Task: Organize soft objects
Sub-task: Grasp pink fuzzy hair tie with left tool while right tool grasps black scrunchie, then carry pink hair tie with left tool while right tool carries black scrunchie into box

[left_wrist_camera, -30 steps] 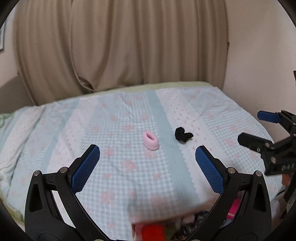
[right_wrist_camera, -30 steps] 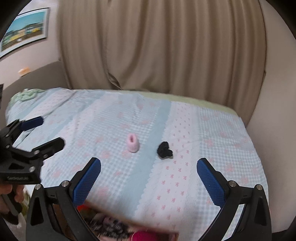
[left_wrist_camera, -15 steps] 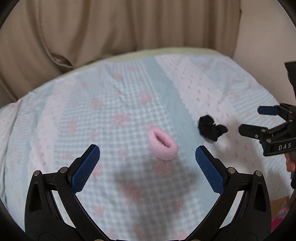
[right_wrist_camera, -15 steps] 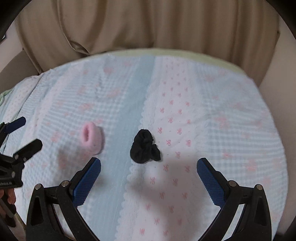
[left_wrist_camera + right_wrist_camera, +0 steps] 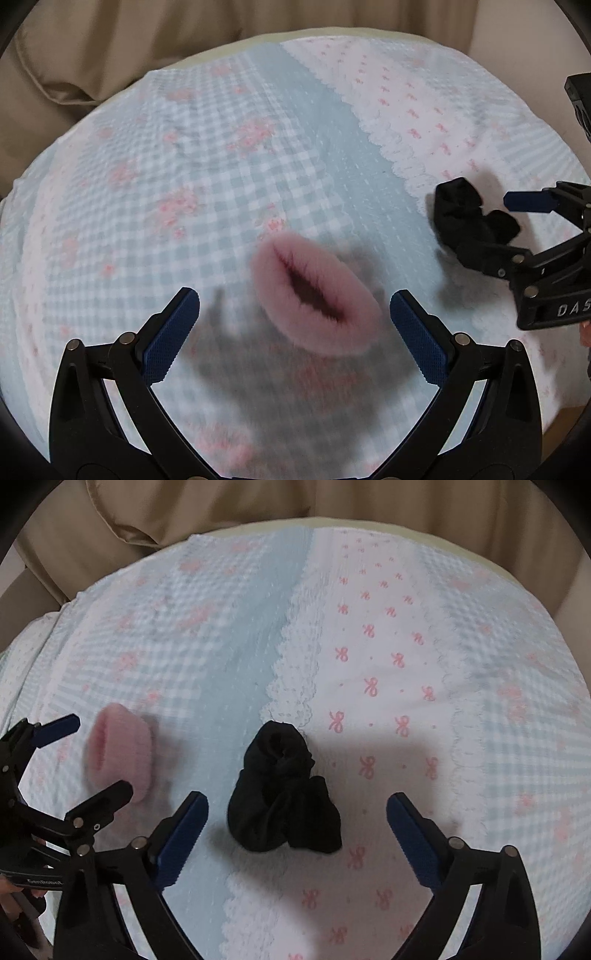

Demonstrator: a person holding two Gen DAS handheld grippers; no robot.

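A rolled pink sock (image 5: 314,291) lies on the patterned bedspread (image 5: 184,166), its opening facing up. My left gripper (image 5: 294,332) is open, its blue pads on either side of the sock, just above it. A balled black sock (image 5: 282,794) lies to the right of the pink one. My right gripper (image 5: 295,834) is open with the black sock between its fingers, close above it. The pink sock also shows in the right wrist view (image 5: 120,753), and the black sock in the left wrist view (image 5: 469,218). Each gripper appears in the other's view.
The bedspread (image 5: 406,664) covers the bed, with a lace-trimmed seam running down its middle. Beige curtains (image 5: 258,506) hang behind the bed's far edge. A beige wall (image 5: 535,37) stands at the right.
Both grippers have come down and forward toward the bed. The pink sock now sits between the left fingers and the black sock between the right fingers. Both stay open.
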